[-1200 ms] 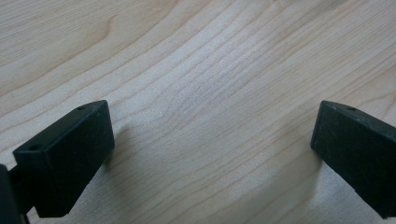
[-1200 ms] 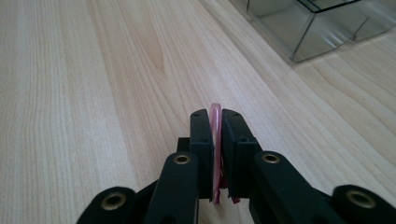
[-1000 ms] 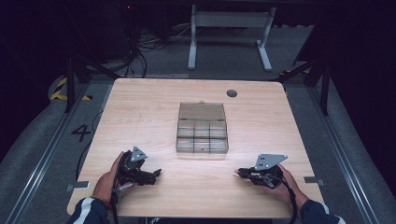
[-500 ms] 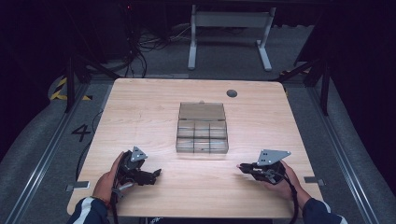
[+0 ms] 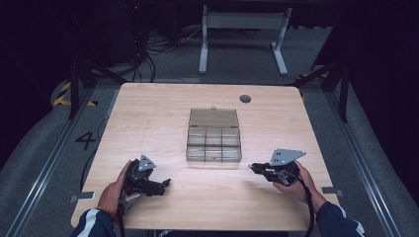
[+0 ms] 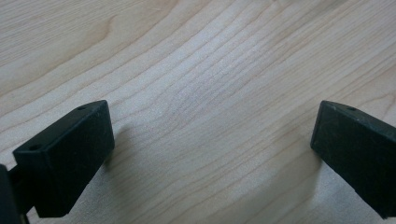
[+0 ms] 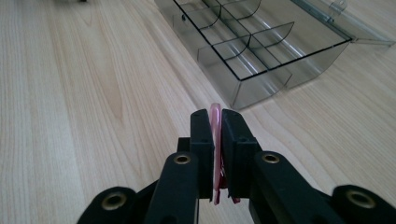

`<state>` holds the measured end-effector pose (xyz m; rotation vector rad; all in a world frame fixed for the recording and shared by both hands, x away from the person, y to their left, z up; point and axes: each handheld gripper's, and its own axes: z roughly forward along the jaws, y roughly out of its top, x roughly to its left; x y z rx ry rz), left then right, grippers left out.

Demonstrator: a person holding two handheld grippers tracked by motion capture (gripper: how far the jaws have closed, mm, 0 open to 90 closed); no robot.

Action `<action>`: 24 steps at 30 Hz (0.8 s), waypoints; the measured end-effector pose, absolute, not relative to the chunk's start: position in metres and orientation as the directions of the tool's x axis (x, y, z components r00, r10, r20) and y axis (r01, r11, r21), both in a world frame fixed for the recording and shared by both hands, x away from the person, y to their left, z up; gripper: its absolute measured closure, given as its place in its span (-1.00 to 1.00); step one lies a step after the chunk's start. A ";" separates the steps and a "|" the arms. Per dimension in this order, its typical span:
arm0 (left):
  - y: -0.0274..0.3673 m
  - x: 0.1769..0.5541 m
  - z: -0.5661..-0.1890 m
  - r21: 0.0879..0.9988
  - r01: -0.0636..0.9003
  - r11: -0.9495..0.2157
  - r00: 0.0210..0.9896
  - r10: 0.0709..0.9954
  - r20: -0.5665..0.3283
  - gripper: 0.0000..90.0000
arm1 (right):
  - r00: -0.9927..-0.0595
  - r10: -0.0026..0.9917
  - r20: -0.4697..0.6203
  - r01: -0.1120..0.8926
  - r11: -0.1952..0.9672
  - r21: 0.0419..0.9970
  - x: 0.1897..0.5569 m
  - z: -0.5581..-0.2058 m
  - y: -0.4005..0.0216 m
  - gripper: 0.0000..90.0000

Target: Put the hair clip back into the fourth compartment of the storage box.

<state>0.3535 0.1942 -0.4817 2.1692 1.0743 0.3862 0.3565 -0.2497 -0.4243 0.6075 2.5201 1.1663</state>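
While the right gripper [image 7: 215, 122] clenches a thin pink piece [image 7: 215, 140] edge-up between its pads, it sits near the table's [image 5: 163, 113] front right corner, just short of the clear divided box [image 5: 214, 140] at mid-table. Near the front left corner, the left gripper [image 5: 159, 184] stands released, bare wood between its jaws.

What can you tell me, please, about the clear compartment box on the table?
The clear compartment box looks like smoky transparent plastic, split by thin dividers, some curved, into small cells that look empty. Its hinged lid lies open flat behind it. It rests mid-table on the wooden table, ahead of both grippers; nothing else touches it.
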 end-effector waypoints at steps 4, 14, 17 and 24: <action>0.194 0.353 -0.482 0.688 0.585 -0.429 0.615 0.788 -0.032 -1.00 | -0.866 0.492 -0.089 0.247 0.576 0.779 0.362 -0.420 -0.246 0.88; 0.194 0.353 -0.482 0.688 0.585 -0.429 0.615 0.788 -0.032 -1.00 | -0.867 0.490 -0.085 0.242 0.564 0.789 0.370 -0.414 -0.240 0.88; 0.194 0.353 -0.482 0.688 0.585 -0.429 0.615 0.788 -0.032 -1.00 | -0.870 0.484 -0.091 0.235 0.569 0.788 0.372 -0.411 -0.235 0.88; 0.194 0.353 -0.482 0.688 0.587 -0.426 0.611 0.791 -0.032 -1.00 | -0.873 0.477 -0.101 0.218 0.568 0.794 0.376 -0.403 -0.227 0.88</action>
